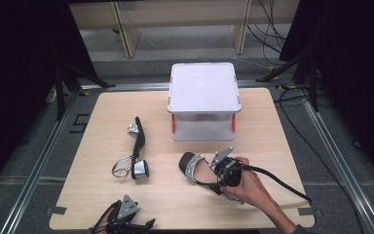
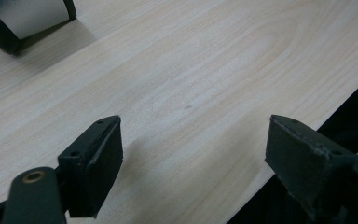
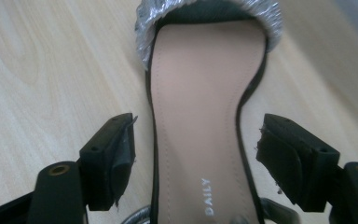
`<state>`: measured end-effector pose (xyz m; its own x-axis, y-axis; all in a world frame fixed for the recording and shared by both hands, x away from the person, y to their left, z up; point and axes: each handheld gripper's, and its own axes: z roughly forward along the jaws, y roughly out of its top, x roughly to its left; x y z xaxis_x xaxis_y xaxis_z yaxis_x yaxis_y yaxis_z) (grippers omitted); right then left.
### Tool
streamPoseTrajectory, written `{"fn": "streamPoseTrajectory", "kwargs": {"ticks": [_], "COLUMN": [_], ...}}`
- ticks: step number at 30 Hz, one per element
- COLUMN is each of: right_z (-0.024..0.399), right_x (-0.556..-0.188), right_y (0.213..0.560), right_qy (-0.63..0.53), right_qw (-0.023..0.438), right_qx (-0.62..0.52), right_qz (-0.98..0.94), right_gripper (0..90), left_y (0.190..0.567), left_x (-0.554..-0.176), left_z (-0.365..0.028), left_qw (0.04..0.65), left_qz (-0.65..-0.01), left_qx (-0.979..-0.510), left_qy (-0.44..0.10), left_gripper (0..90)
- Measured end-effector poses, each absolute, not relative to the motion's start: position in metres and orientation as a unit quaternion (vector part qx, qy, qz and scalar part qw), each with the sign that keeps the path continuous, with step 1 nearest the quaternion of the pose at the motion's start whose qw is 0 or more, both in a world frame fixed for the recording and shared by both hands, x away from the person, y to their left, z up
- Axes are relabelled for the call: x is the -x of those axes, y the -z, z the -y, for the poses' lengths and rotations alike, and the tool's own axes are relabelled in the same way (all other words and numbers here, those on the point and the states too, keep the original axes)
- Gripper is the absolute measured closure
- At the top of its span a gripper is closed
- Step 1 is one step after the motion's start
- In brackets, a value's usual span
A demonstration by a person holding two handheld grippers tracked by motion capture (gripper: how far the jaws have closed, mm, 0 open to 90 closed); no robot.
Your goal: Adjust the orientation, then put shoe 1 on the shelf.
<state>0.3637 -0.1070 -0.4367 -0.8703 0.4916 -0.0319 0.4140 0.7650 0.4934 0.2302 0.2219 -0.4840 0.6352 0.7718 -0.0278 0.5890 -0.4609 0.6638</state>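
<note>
Right gripper (image 3: 196, 154) jaws spread wide, straddling the sandal (image 1: 195, 166) at mid-sole; pads clear of both edges, nothing pinched. Sandal lies flat on the table (image 1: 268, 141), in front of the white rack (image 1: 204, 87). Second sandal (image 1: 137, 146) well to its left, on its side. Left gripper (image 2: 193, 158) spread, idle at near edge. Judgement: grasp not made; neither shoe placed on rack.

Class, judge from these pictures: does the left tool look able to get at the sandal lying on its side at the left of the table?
Probably yes. The left tool sits at the table's near edge with its jaws open, and only bare wood lies between it and the sandal on its side. The right tool is busy at the other sandal.
</note>
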Motion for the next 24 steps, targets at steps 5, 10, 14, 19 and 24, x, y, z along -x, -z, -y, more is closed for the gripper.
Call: {"fn": "streamPoseTrajectory", "kwargs": {"ticks": [5,10,14,19,24], "right_z": [0.102,0.100,0.100,0.099,0.098], "right_x": [-0.371,-0.373,-0.376,-0.379,-0.380], "right_y": [0.448,0.452,0.452,0.454,0.453], "right_qy": [-0.208,-0.188,-0.185,-0.174,-0.168], "right_qw": [0.065,0.055,0.048,0.041,0.040], "right_qx": [-0.236,-0.221,-0.224,-0.220,-0.216], "right_qz": [-0.947,-0.955,-0.956,-0.959,-0.961], "right_gripper": [28.1,30.5,32.2,33.1,39.0], "left_y": [0.483,0.485,0.484,0.485,0.486], "left_x": [-0.229,-0.229,-0.228,-0.229,-0.228], "left_z": [-0.222,-0.221,-0.222,-0.223,-0.222], "left_qw": [0.326,0.329,0.323,0.320,0.319], "left_qz": [-0.405,-0.412,-0.404,-0.410,-0.408], "left_qx": [-0.843,-0.838,-0.844,-0.842,-0.844], "left_qy": [-0.138,-0.140,-0.140,-0.141,-0.141], "left_gripper": [18.4,18.4,18.4,18.4,18.4]}}
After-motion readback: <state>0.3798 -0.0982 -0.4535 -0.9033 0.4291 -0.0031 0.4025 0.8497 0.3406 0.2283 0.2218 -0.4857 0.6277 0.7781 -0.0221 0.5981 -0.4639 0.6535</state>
